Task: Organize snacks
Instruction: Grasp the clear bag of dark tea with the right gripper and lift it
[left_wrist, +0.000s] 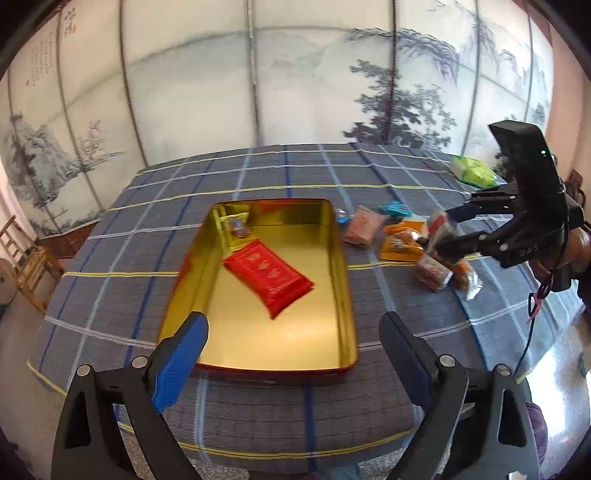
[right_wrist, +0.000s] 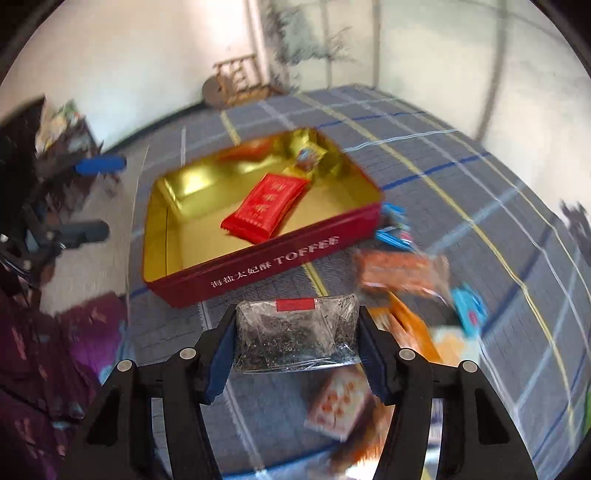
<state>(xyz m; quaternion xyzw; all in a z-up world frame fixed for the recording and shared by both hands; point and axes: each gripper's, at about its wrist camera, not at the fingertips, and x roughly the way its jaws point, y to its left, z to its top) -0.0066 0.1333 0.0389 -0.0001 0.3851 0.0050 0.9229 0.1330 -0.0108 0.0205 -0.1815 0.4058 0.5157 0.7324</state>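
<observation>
A red toffee tin (left_wrist: 345, 258) with a gold inside lies open on the plaid cloth. It holds a red packet (left_wrist: 269, 280) in the middle and a gold-wrapped sweet (left_wrist: 236, 225) in its far corner. My left gripper (left_wrist: 291, 354) is open over the tin's near edge, with nothing between its fingers. In the right wrist view my right gripper (right_wrist: 297, 317) is shut on a clear packet (right_wrist: 295, 339) of dark snack with a red label, held just short of the tin's red side wall (right_wrist: 258, 266). The left wrist view shows the right gripper (left_wrist: 439, 230) over the loose pile.
Loose snacks lie right of the tin: a pink packet (left_wrist: 364, 230), an orange one (left_wrist: 400, 242), a teal one (left_wrist: 395, 208) and a green bag (left_wrist: 474, 170) farther back. A wooden chair (left_wrist: 26, 258) stands past the table's left edge. A painted wall rises behind the table.
</observation>
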